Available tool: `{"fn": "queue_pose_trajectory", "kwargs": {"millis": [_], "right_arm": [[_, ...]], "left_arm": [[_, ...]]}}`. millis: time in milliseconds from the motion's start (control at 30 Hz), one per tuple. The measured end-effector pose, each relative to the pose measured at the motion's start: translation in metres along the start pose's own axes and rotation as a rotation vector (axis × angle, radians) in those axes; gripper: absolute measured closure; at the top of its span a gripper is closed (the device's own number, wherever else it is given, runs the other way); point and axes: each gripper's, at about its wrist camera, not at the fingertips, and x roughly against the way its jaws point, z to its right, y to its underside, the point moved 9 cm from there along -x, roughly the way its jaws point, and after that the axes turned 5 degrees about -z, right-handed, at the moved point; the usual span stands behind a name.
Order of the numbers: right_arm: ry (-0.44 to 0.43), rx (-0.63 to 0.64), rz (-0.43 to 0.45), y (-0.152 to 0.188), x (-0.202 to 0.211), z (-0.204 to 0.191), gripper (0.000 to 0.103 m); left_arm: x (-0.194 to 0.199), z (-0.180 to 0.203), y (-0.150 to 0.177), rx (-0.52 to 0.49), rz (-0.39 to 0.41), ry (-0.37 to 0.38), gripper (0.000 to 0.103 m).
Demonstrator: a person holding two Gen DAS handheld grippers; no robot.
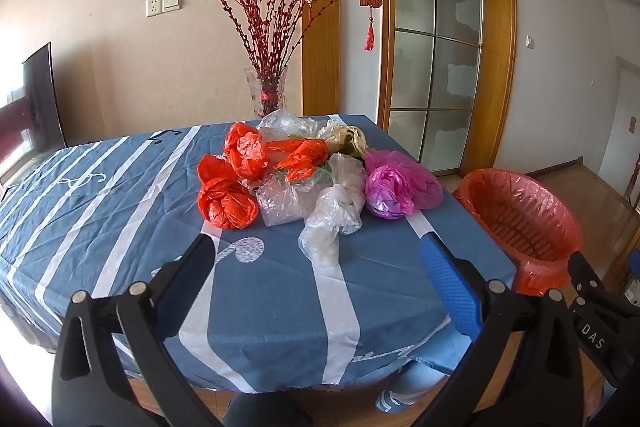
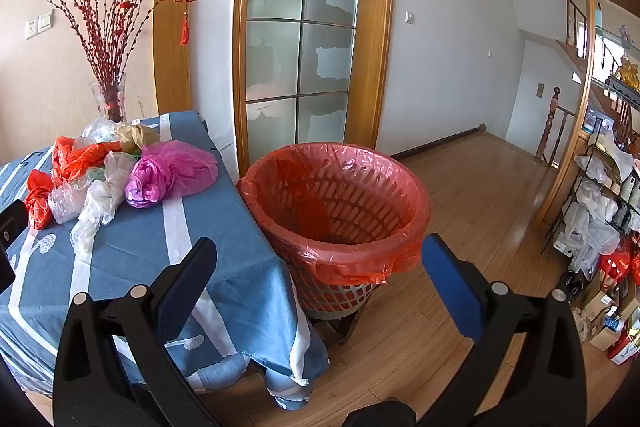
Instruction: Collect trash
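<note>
A heap of crumpled plastic bags lies on the blue striped tablecloth [image 1: 120, 211]: red bags [image 1: 227, 203], clear bags [image 1: 332, 211], a pink-purple bag [image 1: 394, 189] and a beige one [image 1: 344, 139]. The heap also shows in the right wrist view [image 2: 116, 179]. A basket bin lined with a red bag [image 2: 336, 211] stands on the floor at the table's right edge; it also shows in the left wrist view [image 1: 520, 215]. My left gripper [image 1: 320, 259] is open and empty, above the tablecloth short of the heap. My right gripper [image 2: 320, 263] is open and empty, in front of the bin.
A glass vase with red branches [image 1: 270, 95] stands behind the table. A frosted glass door [image 2: 300, 39] is behind the bin. A wire shelf with bags and boxes [image 2: 600, 219] is at the far right. A dark screen [image 1: 40, 95] stands at the left.
</note>
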Motion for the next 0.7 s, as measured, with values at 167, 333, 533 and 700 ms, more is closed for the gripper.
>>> {"fn": "queue_pose_trajectory", "kwargs": {"millis": [167, 333, 533, 700], "right_arm": [[0.000, 0.001, -0.001, -0.0002, -0.0001, -0.0002, 0.002], [0.000, 0.000, 0.001, -0.0006, 0.0004, -0.0002, 0.002], [-0.001, -0.002, -0.001, -0.0007, 0.0002, 0.0006, 0.002], [0.000, -0.001, 0.001, -0.0006, 0.0027, 0.0004, 0.002]], "left_arm": [[0.0001, -0.0002, 0.0000, 0.001, -0.001, 0.000, 0.004], [0.0011, -0.0010, -0.0006, 0.003, 0.001, -0.001, 0.004], [0.0001, 0.0000, 0.0003, 0.000, -0.001, -0.001, 0.004], [-0.0001, 0.0000, 0.0001, -0.001, -0.002, 0.000, 0.004]]}}
